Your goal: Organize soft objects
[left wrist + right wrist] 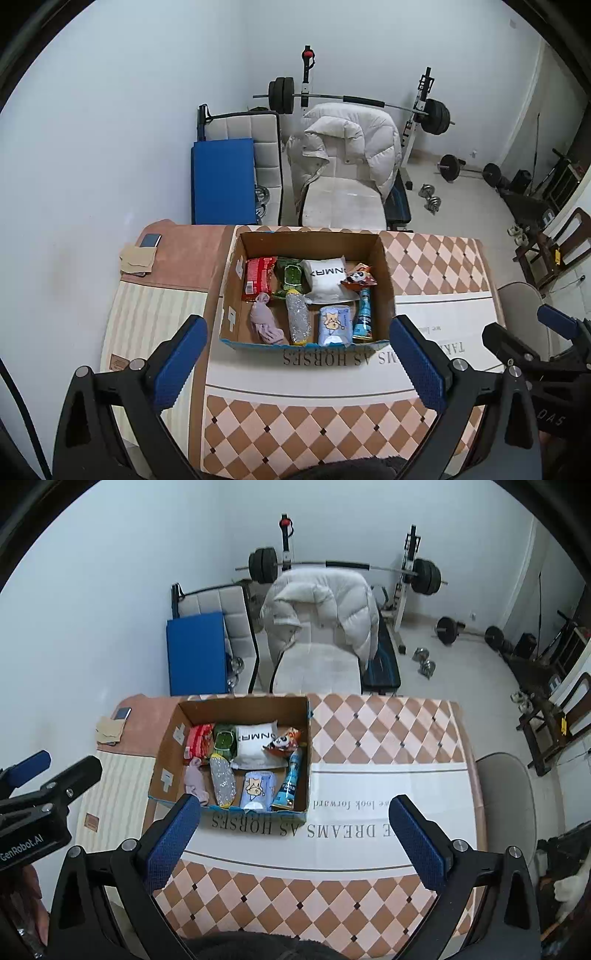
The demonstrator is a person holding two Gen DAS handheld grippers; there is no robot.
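Note:
An open cardboard box (384,280) stands on the table and holds several soft items: a red packet (258,273), a green packet (290,275), a white pouch (325,277), a panda snack bag (358,277), a pink cloth (264,321), a silver packet (297,317), a light blue tissue pack (334,325) and a blue tube (364,314). The box also shows in the right wrist view (170,746). My left gripper (295,358) is open and empty, just before the box's near wall. My right gripper (291,830) is open and empty, nearer than the box and to its right.
The table carries a checkered cloth (369,731) with printed lettering. A phone (149,240) and a brown paper (136,258) lie at the far left corner. Behind the table stand a chair with a white puffer jacket (343,147), a blue mat (221,181) and a barbell rack (421,110).

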